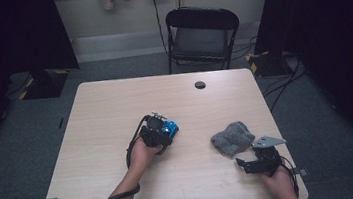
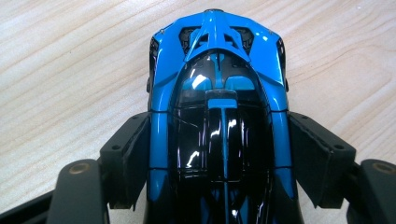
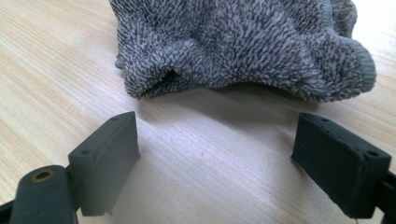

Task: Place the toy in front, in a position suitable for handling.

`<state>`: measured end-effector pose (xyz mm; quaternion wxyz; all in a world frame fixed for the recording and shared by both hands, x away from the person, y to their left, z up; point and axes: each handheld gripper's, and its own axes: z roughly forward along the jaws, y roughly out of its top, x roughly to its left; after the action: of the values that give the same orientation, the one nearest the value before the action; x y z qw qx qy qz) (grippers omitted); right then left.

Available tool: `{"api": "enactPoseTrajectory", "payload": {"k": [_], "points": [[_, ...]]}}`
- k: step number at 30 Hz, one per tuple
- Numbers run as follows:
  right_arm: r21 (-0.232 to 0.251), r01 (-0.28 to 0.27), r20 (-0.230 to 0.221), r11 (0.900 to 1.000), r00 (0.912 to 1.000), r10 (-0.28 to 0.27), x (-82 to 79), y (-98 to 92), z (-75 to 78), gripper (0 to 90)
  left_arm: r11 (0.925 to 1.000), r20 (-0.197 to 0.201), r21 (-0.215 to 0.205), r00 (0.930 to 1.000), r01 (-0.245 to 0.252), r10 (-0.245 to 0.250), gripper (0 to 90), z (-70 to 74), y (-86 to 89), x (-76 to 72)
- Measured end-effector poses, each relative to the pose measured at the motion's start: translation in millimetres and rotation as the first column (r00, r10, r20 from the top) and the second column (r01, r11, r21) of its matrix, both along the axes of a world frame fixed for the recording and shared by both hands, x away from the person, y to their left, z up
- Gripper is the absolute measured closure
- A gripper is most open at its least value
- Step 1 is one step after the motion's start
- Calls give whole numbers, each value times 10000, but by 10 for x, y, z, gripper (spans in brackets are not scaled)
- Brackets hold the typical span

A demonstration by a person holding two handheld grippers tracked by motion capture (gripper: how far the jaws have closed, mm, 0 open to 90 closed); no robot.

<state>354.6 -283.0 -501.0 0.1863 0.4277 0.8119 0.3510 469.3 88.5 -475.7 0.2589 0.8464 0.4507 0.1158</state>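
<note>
Overhead, the left gripper [image 1: 164, 129] sits near the table's [image 1: 116, 116] middle with a blue toy car [image 1: 170, 128] between its jaws. The right gripper [image 1: 244, 163] lies near the right front corner, just short of a grey cloth [image 1: 232, 137]. Bare wood runs wide behind and to the left of both hands; the right edge and the front edge are close to the right hand, so any sweep there has little margin. A chair [image 1: 201, 36] stands beyond the far edge, well apart.

Looking along the left gripper [image 2: 219, 163], its pads [image 2: 135, 154] flank the car [image 2: 217, 93] amidships and seem to press its glossy sides, though the contact line itself is hard to read. The bodywork is slick and tapered, so the car could squirt forward out of a half-open hold if it is lifted or tilted quickly.

From the right gripper [image 3: 219, 154], the jaws stand wide apart with nothing between them, and the cloth [image 3: 243, 46] lies just ahead on the wood. Pushing in low could shove the cloth away instead of catching it, or nudge it toward the near edge.
</note>
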Motion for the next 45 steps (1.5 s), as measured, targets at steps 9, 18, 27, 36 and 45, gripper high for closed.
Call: {"api": "enactPoseTrajectory", "payload": {"k": [9,18,27,36,45], "points": [[1,0,1,10000,10000,0,0,0,0,137,9999,268,-110,9996,-17,20,203,41,6,-17],[0,2,-1,10000,10000,-2,0,0,0,137,9988,556,-485,9984,-46,73,169,112,97,-149],[1,3,0,10000,10000,-3,0,0,0,137,9982,594,-597,9981,-117,153,169,73,255,-343],[1,3,-4,10000,10000,-3,0,0,0,137,9982,628,-594,9980,8,29,161,-33,316,-494],[0,2,-1,10000,10000,-2,0,0,0,137,9986,680,-535,9977,8,29,164,-116,355,-511]]}}
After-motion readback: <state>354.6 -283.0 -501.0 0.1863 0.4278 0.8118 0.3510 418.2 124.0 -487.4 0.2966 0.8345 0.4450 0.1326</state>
